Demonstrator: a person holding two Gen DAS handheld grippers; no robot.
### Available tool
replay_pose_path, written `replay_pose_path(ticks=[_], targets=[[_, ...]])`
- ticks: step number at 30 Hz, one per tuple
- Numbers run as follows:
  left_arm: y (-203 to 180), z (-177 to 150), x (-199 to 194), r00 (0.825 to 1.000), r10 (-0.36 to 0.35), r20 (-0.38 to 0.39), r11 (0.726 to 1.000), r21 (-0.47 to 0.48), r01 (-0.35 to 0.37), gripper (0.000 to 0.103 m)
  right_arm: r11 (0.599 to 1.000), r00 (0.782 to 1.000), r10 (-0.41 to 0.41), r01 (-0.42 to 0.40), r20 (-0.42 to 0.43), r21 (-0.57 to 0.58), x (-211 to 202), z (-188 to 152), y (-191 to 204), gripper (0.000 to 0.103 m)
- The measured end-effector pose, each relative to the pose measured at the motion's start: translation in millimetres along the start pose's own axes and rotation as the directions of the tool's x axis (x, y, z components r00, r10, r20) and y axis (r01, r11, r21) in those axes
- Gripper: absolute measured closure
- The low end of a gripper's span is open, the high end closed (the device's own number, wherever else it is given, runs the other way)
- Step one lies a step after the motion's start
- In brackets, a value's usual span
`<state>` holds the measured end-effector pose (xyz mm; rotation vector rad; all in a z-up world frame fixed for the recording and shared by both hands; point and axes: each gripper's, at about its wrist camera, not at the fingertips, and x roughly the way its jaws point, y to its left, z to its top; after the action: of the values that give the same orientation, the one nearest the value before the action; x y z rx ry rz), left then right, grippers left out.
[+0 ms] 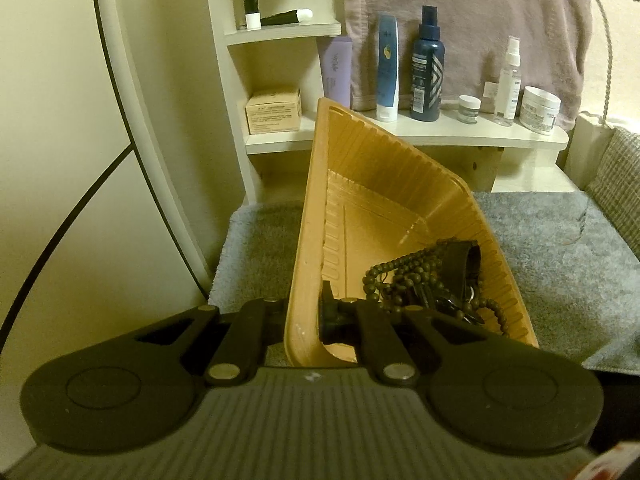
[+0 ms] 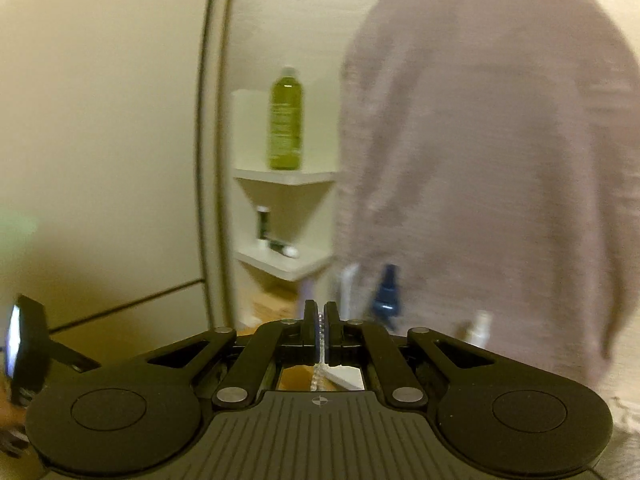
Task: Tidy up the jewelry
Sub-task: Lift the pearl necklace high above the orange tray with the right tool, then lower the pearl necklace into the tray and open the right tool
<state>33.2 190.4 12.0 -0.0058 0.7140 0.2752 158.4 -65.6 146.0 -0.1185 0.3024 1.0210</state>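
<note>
The left gripper (image 1: 306, 316) clamps the near wall of a tilted tan plastic tray (image 1: 384, 168) holding dark bead necklaces (image 1: 404, 276) and a black strap. The right gripper (image 2: 321, 334) pinches a pale bead chain (image 2: 318, 376).

Left tongs (image 1: 306, 316) clamped closed, right tongs (image 2: 320, 334) pinched closed, raised

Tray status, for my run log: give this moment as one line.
left gripper: shut on tilted tray wall | beads heaped in tray's low corner | right gripper: shut on pale chain, raised
</note>
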Motion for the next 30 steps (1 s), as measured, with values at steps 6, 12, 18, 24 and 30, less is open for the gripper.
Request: replay_pose_path(ticks=[6, 12, 18, 24, 30], targets=[[3, -1, 1, 1.000, -0.009, 0.003, 1.000, -0.009, 0.009, 0.097, 0.998, 0.997, 0.070, -0.070, -0.027, 0.007, 35, 0, 21, 0.101], [5, -3, 2, 1.000, -0.017, 0.005, 1.000, -0.022, 0.017, 0.097, 0.998, 0.995, 0.069, -0.068, -0.076, 0.016, 76, -14, 38, 0.101], [8, -4, 2, 1.000, -0.020, 0.006, 0.999, -0.034, 0.020, 0.097, 0.986, 0.971, 0.140, -0.118, -0.191, 0.121, 112, -33, 42, 0.101], [10, -5, 4, 1.000, -0.023, 0.004, 0.999, -0.047, 0.024, 0.097, 0.978, 0.943, 0.194, -0.164, -0.269, 0.132, 132, -56, 53, 0.101], [11, -6, 5, 1.000, -0.026, 0.003, 0.998, -0.052, 0.026, 0.097, 0.972, 0.922, 0.206, -0.156, -0.328, 0.173, 142, -81, 51, 0.101]])
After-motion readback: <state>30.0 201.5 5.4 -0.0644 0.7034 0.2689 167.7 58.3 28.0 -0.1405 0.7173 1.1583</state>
